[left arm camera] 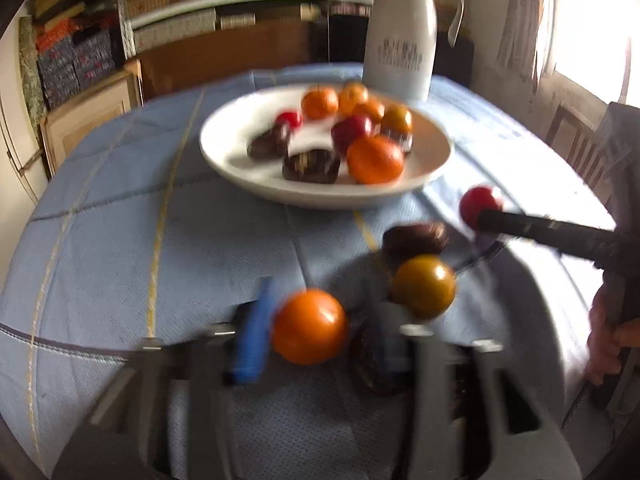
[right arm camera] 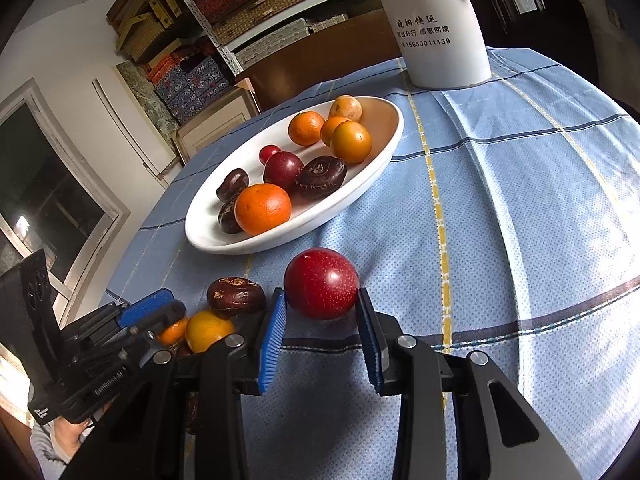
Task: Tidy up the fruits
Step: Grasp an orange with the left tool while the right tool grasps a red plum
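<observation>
straddling the round dark-red fruit (right arm camera: 321,282), the right gripper (right arm camera: 322,334) has its fingers spread, unclenched; left fingers' state unclear.

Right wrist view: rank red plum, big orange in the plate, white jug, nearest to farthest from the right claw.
1. Red plum: between the right claw fingers, on the cloth.
2. Big orange: front of the white plate, up and left.
3. White jug: far edge of the table, behind the plate.
</observation>
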The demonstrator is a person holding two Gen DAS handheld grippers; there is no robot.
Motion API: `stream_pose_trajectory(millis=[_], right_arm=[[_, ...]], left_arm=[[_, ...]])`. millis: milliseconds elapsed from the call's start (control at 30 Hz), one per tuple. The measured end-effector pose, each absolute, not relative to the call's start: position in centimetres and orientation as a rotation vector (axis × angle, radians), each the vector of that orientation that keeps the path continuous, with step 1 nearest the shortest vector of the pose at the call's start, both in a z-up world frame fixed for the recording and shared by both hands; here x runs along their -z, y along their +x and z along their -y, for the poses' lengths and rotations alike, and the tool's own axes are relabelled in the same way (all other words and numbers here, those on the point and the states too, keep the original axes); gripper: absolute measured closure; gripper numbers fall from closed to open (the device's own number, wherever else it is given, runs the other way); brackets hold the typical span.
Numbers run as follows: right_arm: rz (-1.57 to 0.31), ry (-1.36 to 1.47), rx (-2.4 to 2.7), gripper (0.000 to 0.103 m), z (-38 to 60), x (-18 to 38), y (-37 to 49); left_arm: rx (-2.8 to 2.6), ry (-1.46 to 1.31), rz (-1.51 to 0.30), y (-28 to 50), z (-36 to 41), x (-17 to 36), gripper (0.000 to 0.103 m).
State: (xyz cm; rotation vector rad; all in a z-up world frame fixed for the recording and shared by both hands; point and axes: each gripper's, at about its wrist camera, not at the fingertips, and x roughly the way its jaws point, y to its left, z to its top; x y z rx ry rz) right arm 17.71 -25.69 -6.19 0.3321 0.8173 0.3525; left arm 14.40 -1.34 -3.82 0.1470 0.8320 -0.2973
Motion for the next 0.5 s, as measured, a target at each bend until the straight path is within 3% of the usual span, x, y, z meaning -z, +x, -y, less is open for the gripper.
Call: stream_pose_trajectory(millis=[133,267,500], right_arm=[[-0.818,0.336,-0.357,0.067,25.8,6.2,17.7],[-0.819,0.336,-0.359,0.067,25.8,6.2,17.8],[-0.811,0.339,-0.365,0.067,25.7,6.0,17.5]], left_arm=[[0.292,0.097,-0.847,14.2,0.2,3.9,0.041],[0.275,0.088,-0.868,14.1,-0.3,4.2,0.068],[0.270,0.061,-0.793,13.1,-0.9,3.2,0.068]])
